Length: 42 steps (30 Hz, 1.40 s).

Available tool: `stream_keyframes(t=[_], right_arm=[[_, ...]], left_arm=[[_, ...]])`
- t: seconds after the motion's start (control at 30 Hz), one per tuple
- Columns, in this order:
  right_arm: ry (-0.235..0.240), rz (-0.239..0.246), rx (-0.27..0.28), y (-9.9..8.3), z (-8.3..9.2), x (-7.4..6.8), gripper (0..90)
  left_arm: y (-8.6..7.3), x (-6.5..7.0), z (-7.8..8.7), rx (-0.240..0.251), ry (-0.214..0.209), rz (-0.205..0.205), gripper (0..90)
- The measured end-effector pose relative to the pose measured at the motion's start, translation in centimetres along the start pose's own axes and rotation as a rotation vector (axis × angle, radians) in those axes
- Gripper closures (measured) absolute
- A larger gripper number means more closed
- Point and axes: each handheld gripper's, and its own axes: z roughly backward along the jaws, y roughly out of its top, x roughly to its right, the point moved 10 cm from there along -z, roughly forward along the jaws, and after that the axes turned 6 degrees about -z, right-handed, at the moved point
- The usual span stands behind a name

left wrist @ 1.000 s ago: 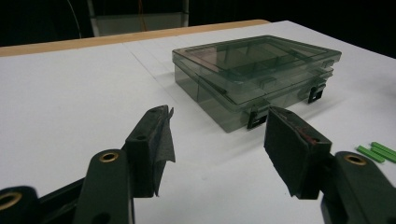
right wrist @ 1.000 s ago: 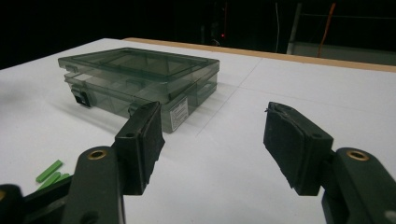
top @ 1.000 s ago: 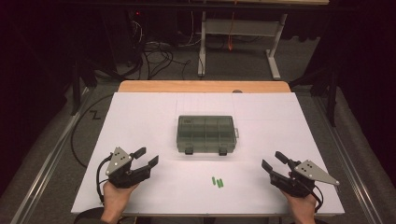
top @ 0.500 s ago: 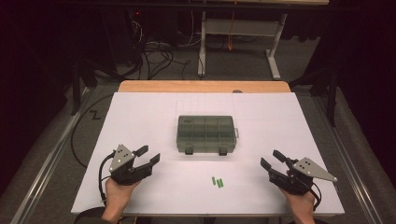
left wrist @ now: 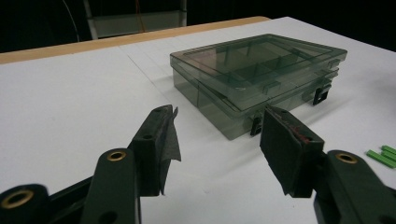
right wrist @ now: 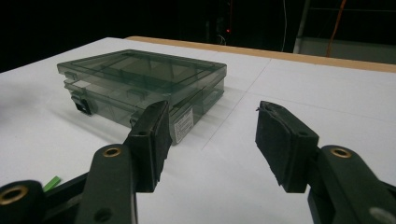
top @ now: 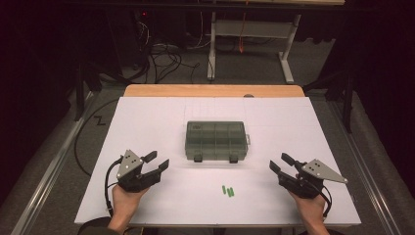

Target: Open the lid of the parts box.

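A smoky clear compartment box (top: 215,141) lies with its lid down and two black latches facing me, in the middle of the white table (top: 147,122). A few small green pieces (top: 228,191) lie in front of it, nearer the front edge. My left gripper (top: 157,160) rests at the front left, open and holding nothing, and points toward the box (left wrist: 252,70); the green pieces (left wrist: 385,156) lie to its right. My right gripper (top: 279,162) is at the front right, open and holding nothing; its jaws have just been closing. It faces the box (right wrist: 140,77), with a green piece (right wrist: 51,183) at its lower left.
A strip of bare wood (top: 210,90) runs along the table's far edge. Beyond it, a metal stand (top: 254,29) and loose cables (top: 161,54) are on the dark floor. White table surface lies on both sides of the box.
The right gripper's jaws look a little narrower than before. Both hands stay in about the same places, and the box and green pieces have not moved.
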Motion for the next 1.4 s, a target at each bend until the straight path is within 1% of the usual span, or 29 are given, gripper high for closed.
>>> stream_keyframes(t=[0.17, 0.27, 0.53, 0.87, 1.07, 1.2, 1.4], right_arm=[[0.0, 0.002, -0.005, 0.2, -0.4, 0.0, 48.4], [0.001, 0.007, -0.01, 0.2, -0.7, -0.1, 48.8], [0.009, 0.009, -0.021, 0.4, -1.4, -0.4, 50.9], [0.013, 0.008, -0.018, 0.4, -1.4, -0.4, 51.0], [0.017, 0.01, -0.011, 0.5, -1.4, -0.5, 51.0], [0.018, 0.006, -0.014, 0.5, -1.4, -0.5, 51.1], [0.022, 0.01, -0.016, 0.5, -1.5, -0.6, 51.5]], left_arm=[[-0.1, 0.1, -0.3, -0.005, 0.0, -0.006, 46.1], [0.0, 0.1, -0.5, -0.001, -0.002, 0.0, 46.7], [-0.2, 0.3, -1.1, -0.01, -0.008, 0.001, 48.4], [-0.3, 0.4, -1.3, -0.013, -0.014, 0.001, 48.3], [-0.2, 0.6, -1.2, -0.004, -0.018, -0.003, 48.3], [-0.2, 0.5, -1.3, -0.007, -0.016, -0.003, 48.4], [-0.2, 0.7, -1.5, -0.002, -0.018, -0.003, 49.0]])
